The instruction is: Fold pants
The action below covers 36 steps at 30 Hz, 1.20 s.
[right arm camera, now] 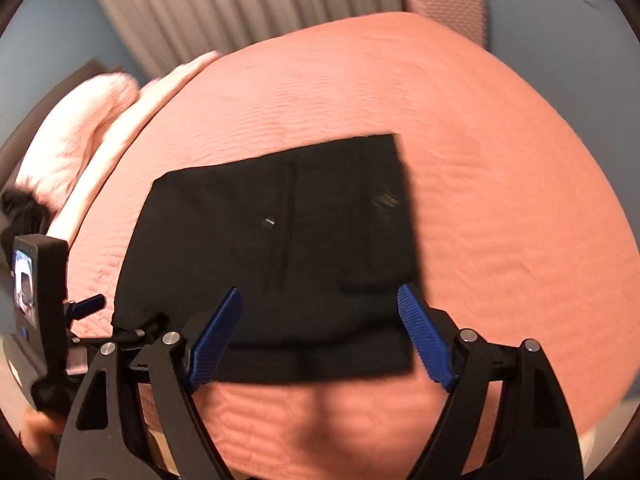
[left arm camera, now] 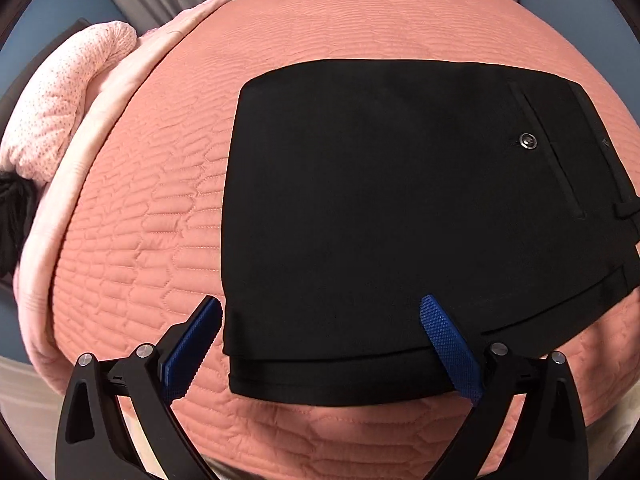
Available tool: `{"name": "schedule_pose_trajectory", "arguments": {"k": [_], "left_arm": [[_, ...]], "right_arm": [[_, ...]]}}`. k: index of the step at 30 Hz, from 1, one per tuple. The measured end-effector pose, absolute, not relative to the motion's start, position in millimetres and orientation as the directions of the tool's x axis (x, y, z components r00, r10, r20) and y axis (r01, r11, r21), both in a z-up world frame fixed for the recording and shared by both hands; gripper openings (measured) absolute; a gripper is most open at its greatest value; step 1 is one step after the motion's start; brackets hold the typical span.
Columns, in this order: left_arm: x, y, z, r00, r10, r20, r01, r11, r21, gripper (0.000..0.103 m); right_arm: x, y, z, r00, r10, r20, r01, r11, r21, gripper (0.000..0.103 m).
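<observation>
Black pants (left arm camera: pixel 400 220) lie folded into a flat rectangle on the salmon quilted bedspread (left arm camera: pixel 152 220). A back pocket with a metal button (left arm camera: pixel 527 141) faces up at the right. My left gripper (left arm camera: pixel 320 312) is open and empty, its blue fingers (left arm camera: pixel 444 336) over the near left edge of the pants. In the right wrist view the pants (right arm camera: pixel 280 248) lie ahead, blurred. My right gripper (right arm camera: pixel 320 304) is open and empty above the near right part of the pants. The left gripper's body and camera (right arm camera: pixel 36 280) show at the left.
A pink dotted pillow (left arm camera: pixel 60 100) and a light pink folded sheet edge (left arm camera: pixel 80 148) lie at the left end of the bed. A dark item (left arm camera: pixel 12 216) sits by the pillow. Grey curtains (right arm camera: pixel 220 4) and a pink case (right arm camera: pixel 448 4) stand behind the bed.
</observation>
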State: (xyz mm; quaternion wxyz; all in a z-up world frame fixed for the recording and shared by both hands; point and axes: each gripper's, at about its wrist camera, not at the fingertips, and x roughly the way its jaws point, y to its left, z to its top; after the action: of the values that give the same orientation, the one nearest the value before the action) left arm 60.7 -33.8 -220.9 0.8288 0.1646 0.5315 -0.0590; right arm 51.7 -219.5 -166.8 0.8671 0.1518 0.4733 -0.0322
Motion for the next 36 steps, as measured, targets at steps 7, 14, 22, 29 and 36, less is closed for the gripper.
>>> {"name": "schedule_pose_trajectory", "arguments": {"k": [7,14,22,29,36], "left_arm": [[61.9,-4.6,-211.0,0.399,0.031,-0.916,0.240,0.961,0.137,0.098],[63.4,34.3,-204.4,0.344,-0.077,-0.936,0.188,0.982,-0.012,0.098],[59.1,30.7,-205.3,0.301,-0.174,-0.938,0.213,0.971,-0.112,0.098],[72.8,5.5,-222.8,0.267,-0.117,-0.957,0.271,0.962,-0.042,0.098],[83.6,10.8,-233.6,0.239,-0.203,-0.949,0.285,0.949,-0.131,0.098]], "right_arm": [[38.8,-228.1,-166.8,0.520,0.083,-0.850,0.222,0.948,0.228,0.082],[29.9,-282.7,-167.3,0.516,0.142,-0.845,0.352,0.864,0.360,0.096],[38.8,-284.2,-188.9,0.501,0.270,-0.822,0.292,0.842,0.454,0.096],[50.7,-284.4,-218.1,0.472,0.364,-0.803,0.316,0.781,0.539,0.097],[49.1,-294.1,-231.4,0.531,0.528,-0.663,0.246,0.652,0.717,0.098]]}}
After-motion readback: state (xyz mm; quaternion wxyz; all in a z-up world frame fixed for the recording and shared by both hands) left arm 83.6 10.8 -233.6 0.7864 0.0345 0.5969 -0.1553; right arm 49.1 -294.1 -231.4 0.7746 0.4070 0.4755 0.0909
